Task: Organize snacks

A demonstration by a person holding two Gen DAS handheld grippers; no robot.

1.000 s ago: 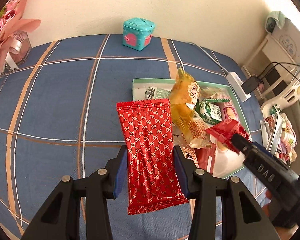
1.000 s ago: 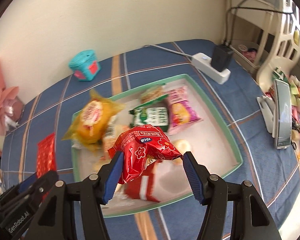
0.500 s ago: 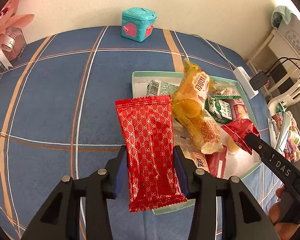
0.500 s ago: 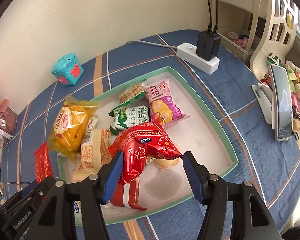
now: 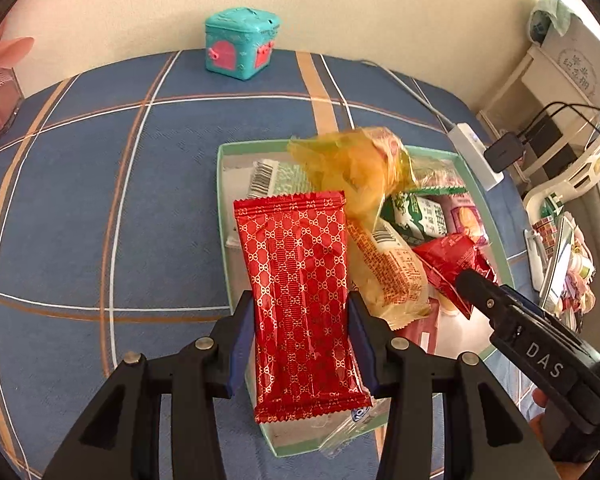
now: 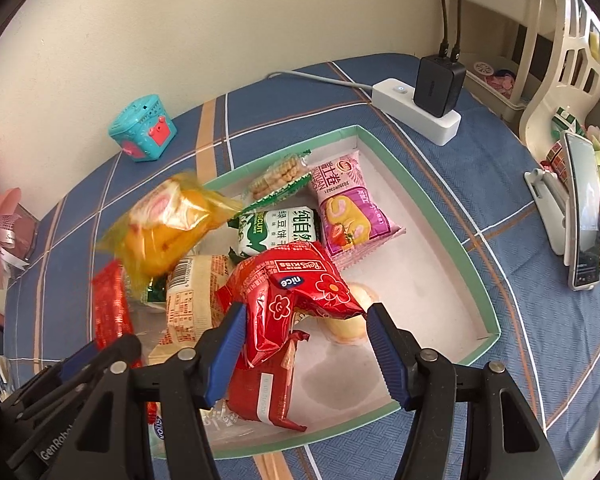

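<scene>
My left gripper (image 5: 302,334) is shut on a long red patterned snack packet (image 5: 300,300), held over the left edge of the green-rimmed tray (image 5: 220,184). My right gripper (image 6: 304,330) is shut on a crumpled red "nice" packet (image 6: 292,296) over the tray (image 6: 432,204). The tray holds several snacks: a yellow cake bag (image 6: 168,232), a green biscuit pack (image 6: 278,228), a pink roll-cake pack (image 6: 348,208) and a cream packet (image 6: 192,304). The right gripper also shows in the left wrist view (image 5: 476,284). The left gripper's red packet shows in the right wrist view (image 6: 110,308).
A teal toy box (image 5: 240,42) stands at the back by the wall. A white power strip with a black charger (image 6: 428,100) lies right of the tray. A phone on a stand (image 6: 584,216) is at the far right. A pink ornament (image 6: 0,224) sits at the left.
Both grippers have moved closer over the tray with their packets. The yellow cake bag has shifted and appears blurred.
</scene>
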